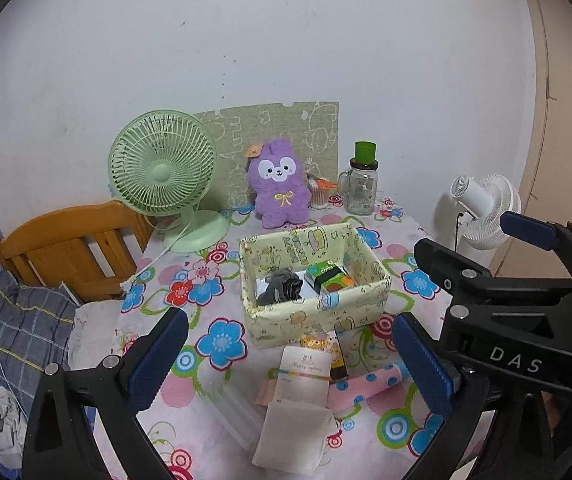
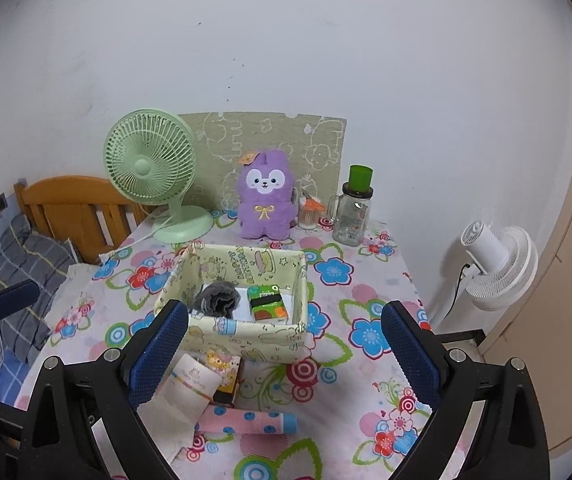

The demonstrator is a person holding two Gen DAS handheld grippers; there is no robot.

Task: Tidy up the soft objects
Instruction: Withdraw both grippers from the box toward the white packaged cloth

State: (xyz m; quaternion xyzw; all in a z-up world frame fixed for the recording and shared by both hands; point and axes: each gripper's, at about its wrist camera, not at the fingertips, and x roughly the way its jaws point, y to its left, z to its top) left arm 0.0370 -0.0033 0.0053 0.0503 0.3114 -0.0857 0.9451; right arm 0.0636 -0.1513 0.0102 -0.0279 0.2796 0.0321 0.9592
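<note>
Blue-padded left gripper point(image 1: 289, 356) and right gripper point(image 2: 284, 354): fingers apart, empty, above table edge before fabric box point(image 2: 246, 340).

Both views are evenly and fairly brightly lit by soft indoor light, with only faint shadows on the wall point(image 1: 286, 40) behind the green fan point(image 1: 164, 168) and no strong glare. Focus is sharp throughout, though the fisheye lens bends straight lines strongly near the dark, vignetted corners.
</note>
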